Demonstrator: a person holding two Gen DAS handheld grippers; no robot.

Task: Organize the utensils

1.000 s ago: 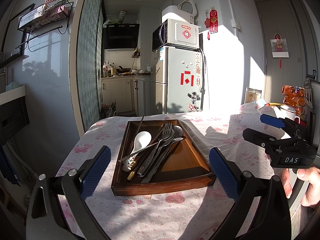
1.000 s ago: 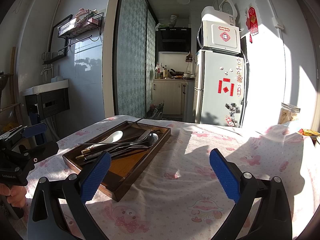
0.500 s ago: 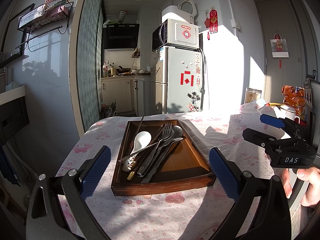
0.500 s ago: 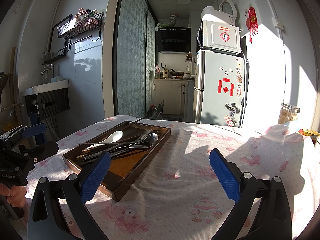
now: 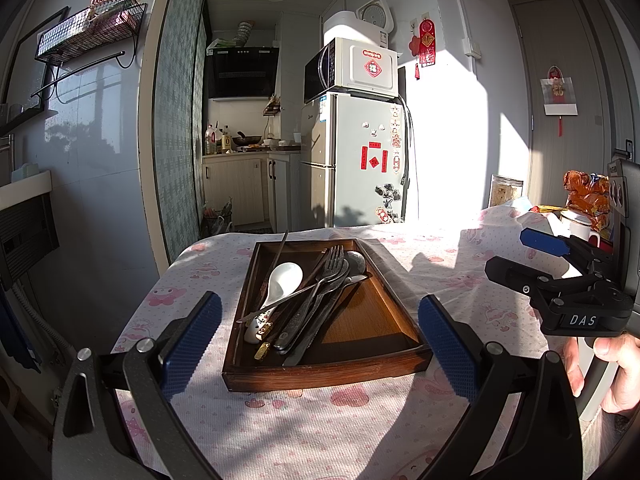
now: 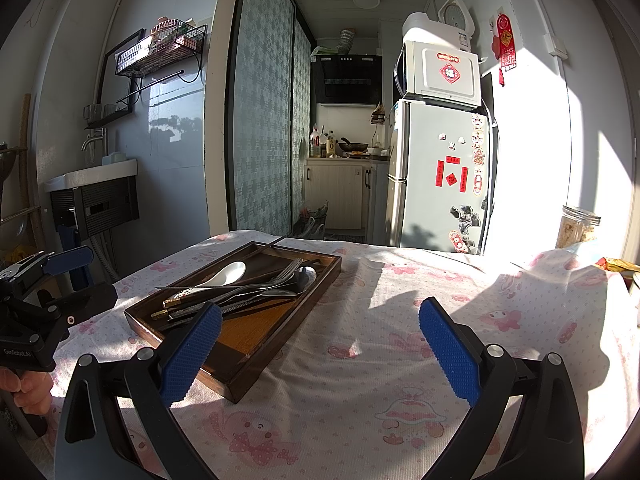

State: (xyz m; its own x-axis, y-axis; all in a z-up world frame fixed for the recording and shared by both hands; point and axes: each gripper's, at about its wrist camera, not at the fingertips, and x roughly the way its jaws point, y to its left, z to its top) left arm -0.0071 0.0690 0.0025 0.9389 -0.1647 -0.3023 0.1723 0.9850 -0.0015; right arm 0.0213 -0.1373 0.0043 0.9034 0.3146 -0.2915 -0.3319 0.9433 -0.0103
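A table under a pink-printed cloth (image 5: 320, 420) fills the lower half of both views. On it sits a dark wooden tray (image 5: 326, 370), dead ahead of the left gripper (image 5: 318, 344) and just beyond its tips, with the tray's long axis running straight away from those jaws. From the right gripper (image 6: 320, 350) the same tray (image 6: 256, 364) lies ahead and off to the left, its near corner just past the left fingertip, its length slanting away to the upper right.

The utensils lie inside the tray in one loose, overlapping bundle along its left half, the right half showing bare wood. A white ceramic spoon (image 5: 280, 284) sits leftmost with its bowl at the far end; beside it are forks (image 5: 332, 268), a metal spoon (image 5: 354, 262) and dark-handled pieces crossing one another. All handles point toward the left jaws, so their long axes run nearly in line with that gripper's reach. A chopstick (image 5: 280, 248) leans over the far rim.

Both grippers hover wide open and hold nothing.

Judging by position, the left gripper is nearer and squarely aligned. Whether this pile is awaiting sorting or has been gathered here as the tidy result cannot be settled from these views.
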